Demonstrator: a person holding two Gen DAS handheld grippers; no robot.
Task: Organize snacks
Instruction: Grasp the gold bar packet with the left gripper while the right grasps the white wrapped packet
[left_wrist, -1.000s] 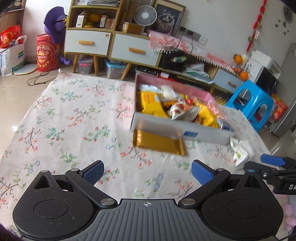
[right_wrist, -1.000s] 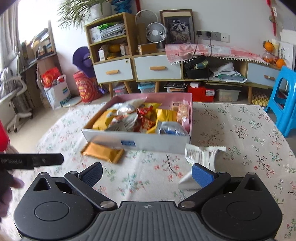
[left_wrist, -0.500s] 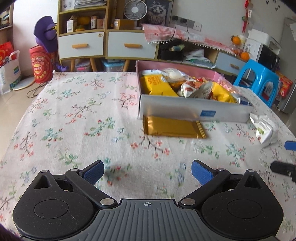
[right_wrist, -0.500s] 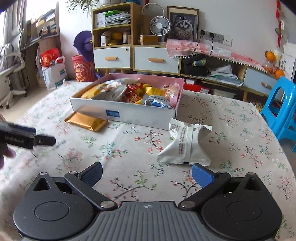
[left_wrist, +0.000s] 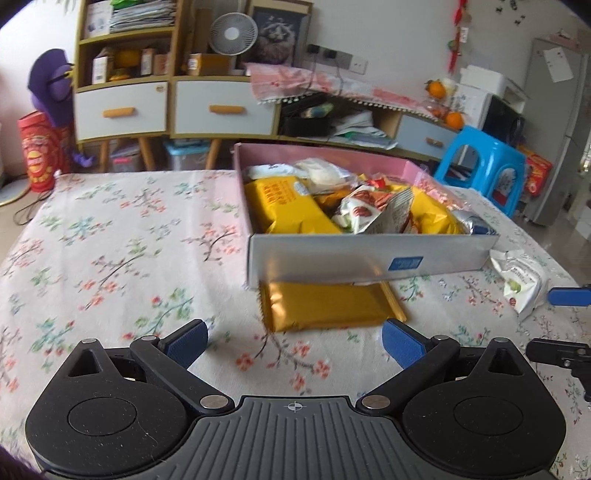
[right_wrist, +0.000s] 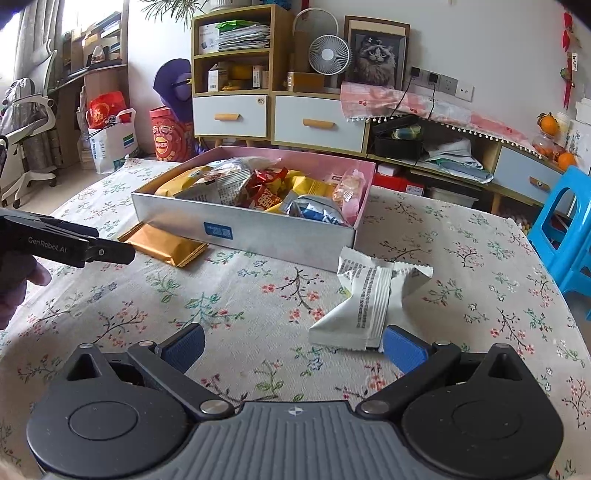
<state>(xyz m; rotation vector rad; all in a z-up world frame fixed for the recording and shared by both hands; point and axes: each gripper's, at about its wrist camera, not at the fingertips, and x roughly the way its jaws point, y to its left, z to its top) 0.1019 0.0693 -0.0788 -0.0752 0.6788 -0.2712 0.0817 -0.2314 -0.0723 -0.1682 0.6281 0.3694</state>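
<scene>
Gold packet (left_wrist: 328, 306) now sits nearer the left gripper (left_wrist: 293, 338), fingers spread and empty, than a moment ago; it touches the front wall of the snack box (left_wrist: 369, 254), which is heaped with yellow, red and white packets. White packet (right_wrist: 365, 299) lies on the floral surface (right_wrist: 240, 295) just before the right gripper (right_wrist: 293, 349), nearer too, fingers spread

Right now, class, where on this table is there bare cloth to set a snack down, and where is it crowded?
Free: the wide floral tablecloth left of the snack box, and the strip between the gold packet and the white packet. Crowded: the box itself, heaped full, and its near wall, where both packets lie.
</scene>
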